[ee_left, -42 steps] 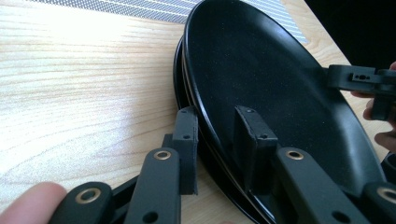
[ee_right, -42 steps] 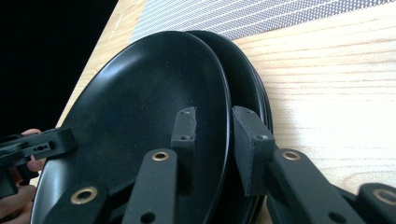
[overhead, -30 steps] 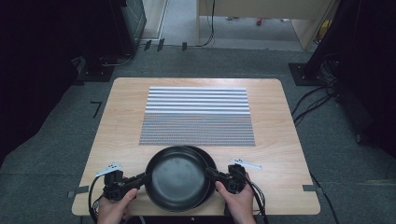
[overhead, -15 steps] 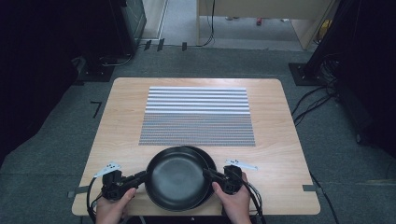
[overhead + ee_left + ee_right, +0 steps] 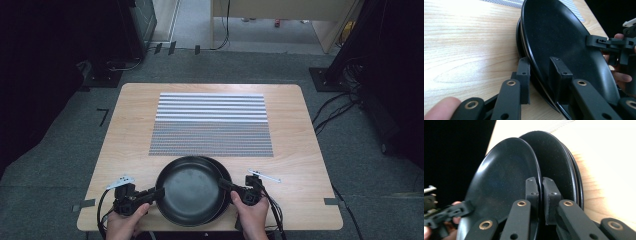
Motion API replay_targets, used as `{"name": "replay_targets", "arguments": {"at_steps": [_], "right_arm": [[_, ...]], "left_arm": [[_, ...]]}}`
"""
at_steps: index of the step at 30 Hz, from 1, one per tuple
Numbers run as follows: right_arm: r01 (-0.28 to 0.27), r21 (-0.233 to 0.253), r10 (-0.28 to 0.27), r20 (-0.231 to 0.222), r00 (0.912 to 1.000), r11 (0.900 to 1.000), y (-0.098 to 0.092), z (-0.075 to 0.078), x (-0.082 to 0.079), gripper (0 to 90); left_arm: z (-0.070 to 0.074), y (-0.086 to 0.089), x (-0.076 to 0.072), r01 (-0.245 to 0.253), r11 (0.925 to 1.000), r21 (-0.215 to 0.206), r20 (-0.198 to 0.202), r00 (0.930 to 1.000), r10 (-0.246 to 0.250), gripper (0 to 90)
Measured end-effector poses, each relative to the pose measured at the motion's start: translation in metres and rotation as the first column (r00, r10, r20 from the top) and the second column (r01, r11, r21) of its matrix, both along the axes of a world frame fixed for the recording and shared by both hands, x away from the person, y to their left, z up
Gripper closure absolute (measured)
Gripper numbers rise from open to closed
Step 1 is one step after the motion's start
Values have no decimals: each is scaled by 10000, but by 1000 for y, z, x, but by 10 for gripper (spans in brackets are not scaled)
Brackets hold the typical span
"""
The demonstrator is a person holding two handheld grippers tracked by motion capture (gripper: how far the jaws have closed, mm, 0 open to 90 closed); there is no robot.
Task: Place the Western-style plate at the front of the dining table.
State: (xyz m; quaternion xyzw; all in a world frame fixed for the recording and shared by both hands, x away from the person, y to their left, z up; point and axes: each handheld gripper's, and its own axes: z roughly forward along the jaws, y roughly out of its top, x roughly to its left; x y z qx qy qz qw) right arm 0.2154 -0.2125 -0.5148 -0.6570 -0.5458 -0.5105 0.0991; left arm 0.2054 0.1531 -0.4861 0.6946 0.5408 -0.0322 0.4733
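Top black plate gripped at opposite rims for a level lift off the stack.

High view: top plate (image 5: 191, 190) sits near the table's (image 5: 125, 130) front edge, offset over the lower plates (image 5: 226, 176). Left gripper view: left gripper (image 5: 539, 75) straddles and pinches the rim. Right gripper view: right gripper (image 5: 540, 195) is clenched on the opposite rim.

Wooden table (image 5: 130, 125) carries striped mat (image 5: 211, 125) at centre. Grey carpet floor (image 5: 55, 150) around; cables (image 5: 330, 107) at right, dark stand (image 5: 135, 20) behind.
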Motion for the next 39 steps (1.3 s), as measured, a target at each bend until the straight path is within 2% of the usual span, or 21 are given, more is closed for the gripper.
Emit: {"name": "replay_targets", "arguments": {"at_steps": [3, 10, 18, 25, 32, 39], "right_arm": [[100, 165, -104, 191, 9998, 9998, -2, 3, -1, 853], [159, -2, -159, 353, 9993, 9999, -5, 7, -1, 848], [193, -21, -192, 506, 9985, 9998, -10, 27, 7, 846], [165, -73, -159, 746, 9971, 9998, -18, 46, 25, 843], [209, -201, -189, 978, 9950, 9996, -27, 63, 45, 843], [232, -282, -205, 926, 9955, 9993, -34, 73, 67, 844]], "left_arm": [[0, 0, 1, 86, 9996, -285, -68, 9999, -88, 742], [7, -4, 6, 186, 9996, -215, -86, 9998, -188, 752], [25, -9, 17, 166, 9993, -347, 219, 9996, -158, 757], [42, -17, 39, 133, 9986, -511, 493, 9987, -108, 770], [55, -25, 65, 207, 9973, -704, 458, 9988, -175, 782], [61, -31, 90, 206, 9964, -818, 283, 9994, -184, 784]]}}
